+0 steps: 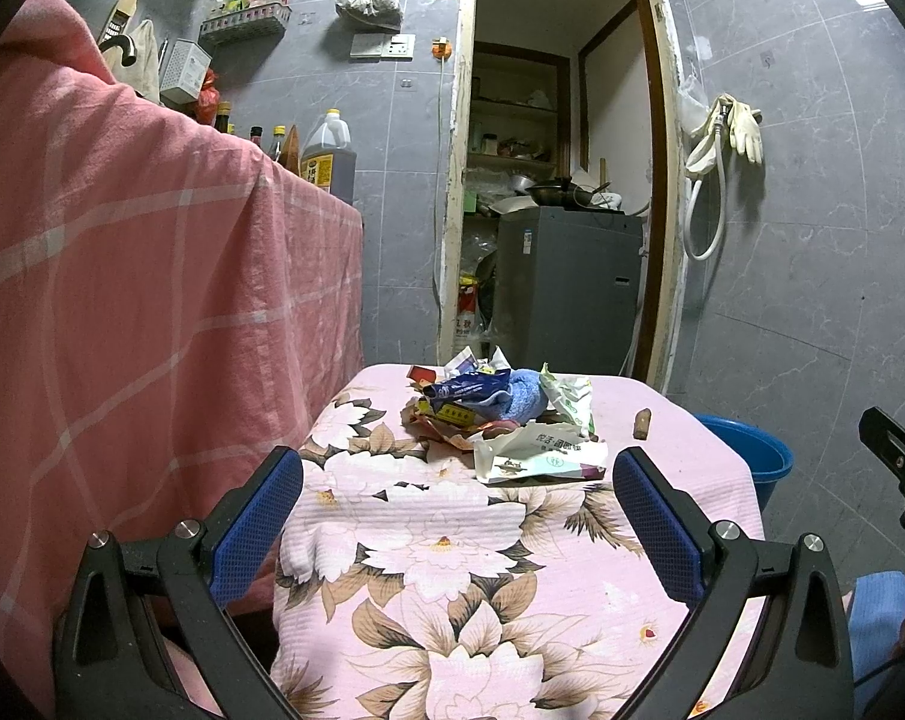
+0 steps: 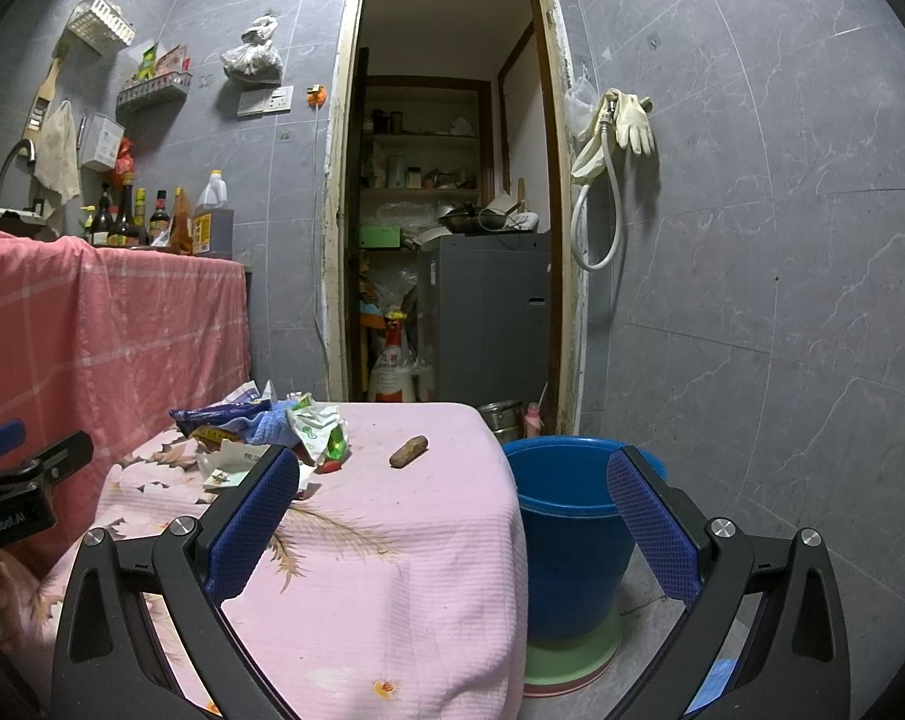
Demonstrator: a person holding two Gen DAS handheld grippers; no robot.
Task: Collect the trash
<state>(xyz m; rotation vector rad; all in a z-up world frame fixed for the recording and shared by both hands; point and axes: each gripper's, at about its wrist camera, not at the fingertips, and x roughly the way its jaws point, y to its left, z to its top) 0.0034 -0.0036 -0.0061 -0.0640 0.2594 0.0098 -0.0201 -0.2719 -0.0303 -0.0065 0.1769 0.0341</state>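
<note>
Trash (image 1: 500, 414) fills left view; only right shows whole bucket (image 2: 566, 516); both claws spread.

Bench cloth (image 1: 452, 552): pink, big cream/tan flower print with brown leaves. Trash pile (image 1: 500, 414): dark blue wrapper, light blue towel, white-green bag, white packet with red edge. Brown stub (image 2: 408, 451) lying apart from the pile. Bucket (image 2: 566, 516): blue, on a pale green base. Drape at left (image 1: 152, 300): salmon pink, white check lines. Hand-held gripper pads (image 1: 659, 522): blue mesh, on black arms.
</note>
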